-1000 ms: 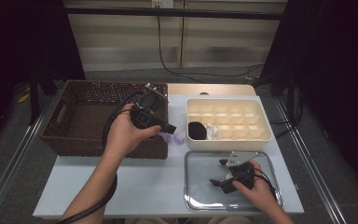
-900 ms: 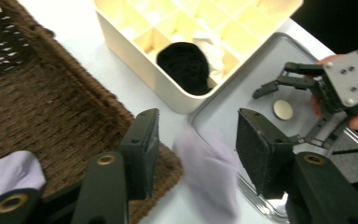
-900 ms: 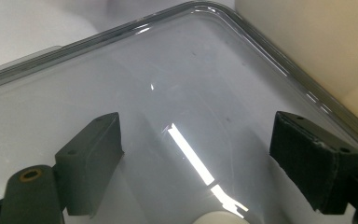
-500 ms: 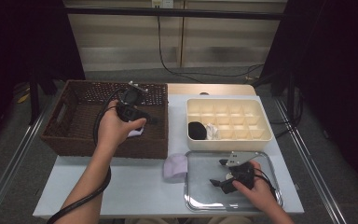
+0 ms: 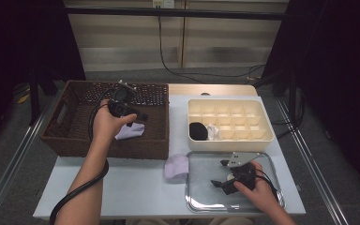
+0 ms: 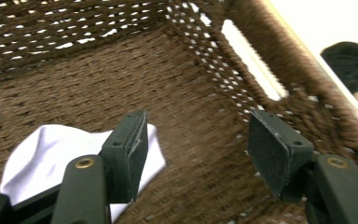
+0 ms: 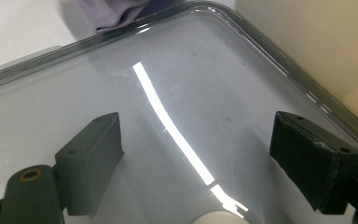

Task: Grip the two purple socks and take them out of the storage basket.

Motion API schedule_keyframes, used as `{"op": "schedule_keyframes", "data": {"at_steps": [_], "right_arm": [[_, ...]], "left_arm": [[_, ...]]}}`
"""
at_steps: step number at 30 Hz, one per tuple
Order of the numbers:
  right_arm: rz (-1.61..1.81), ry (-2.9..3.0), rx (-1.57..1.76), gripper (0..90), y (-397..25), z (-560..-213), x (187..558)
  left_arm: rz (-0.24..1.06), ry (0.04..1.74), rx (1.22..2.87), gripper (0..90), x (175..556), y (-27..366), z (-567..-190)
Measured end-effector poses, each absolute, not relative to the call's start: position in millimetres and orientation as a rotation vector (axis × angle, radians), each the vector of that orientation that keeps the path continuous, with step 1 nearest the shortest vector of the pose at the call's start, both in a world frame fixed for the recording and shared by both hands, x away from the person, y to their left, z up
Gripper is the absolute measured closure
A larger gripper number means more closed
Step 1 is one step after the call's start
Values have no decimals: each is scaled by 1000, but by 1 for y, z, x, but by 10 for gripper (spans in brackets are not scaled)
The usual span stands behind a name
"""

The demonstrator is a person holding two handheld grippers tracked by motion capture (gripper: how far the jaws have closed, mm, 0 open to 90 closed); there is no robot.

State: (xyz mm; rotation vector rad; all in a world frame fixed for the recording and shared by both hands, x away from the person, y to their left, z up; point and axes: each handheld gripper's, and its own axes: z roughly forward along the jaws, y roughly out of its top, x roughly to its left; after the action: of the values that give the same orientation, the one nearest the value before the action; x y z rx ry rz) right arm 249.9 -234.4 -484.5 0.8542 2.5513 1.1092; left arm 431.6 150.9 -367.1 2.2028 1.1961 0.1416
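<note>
The left gripper now stands wide open inside the basket; the pale sock, held before, lies on its floor; the right gripper rests open on the tray.

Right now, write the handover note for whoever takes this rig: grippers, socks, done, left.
Left gripper: open, empty, inside the wicker basket beside the lavender sock lying on its floor.
Right gripper: open, empty, over the clear tray.
Second lavender sock: on the table, against the tray's left edge.
Black sock: in the cream divided box.
Done: one sock in the basket.
Left: probably the sock on the table.
</note>
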Motion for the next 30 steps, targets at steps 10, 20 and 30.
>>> {"op": "schedule_keyframes", "data": {"at_steps": [10, 20, 30], "right_arm": [[1109, 2551, 852, 165, -234, -485, 250], [1109, 2551, 853, 165, -234, -485, 250], [1109, 2551, 854, 165, -234, -485, 250]], "left_arm": [[176, 1283, 2188, 375, 449, 162, -383], [188, 1320, 2205, 330, 463, 167, -395], [202, 1352, 2200, 305, 472, 168, -405]]}}
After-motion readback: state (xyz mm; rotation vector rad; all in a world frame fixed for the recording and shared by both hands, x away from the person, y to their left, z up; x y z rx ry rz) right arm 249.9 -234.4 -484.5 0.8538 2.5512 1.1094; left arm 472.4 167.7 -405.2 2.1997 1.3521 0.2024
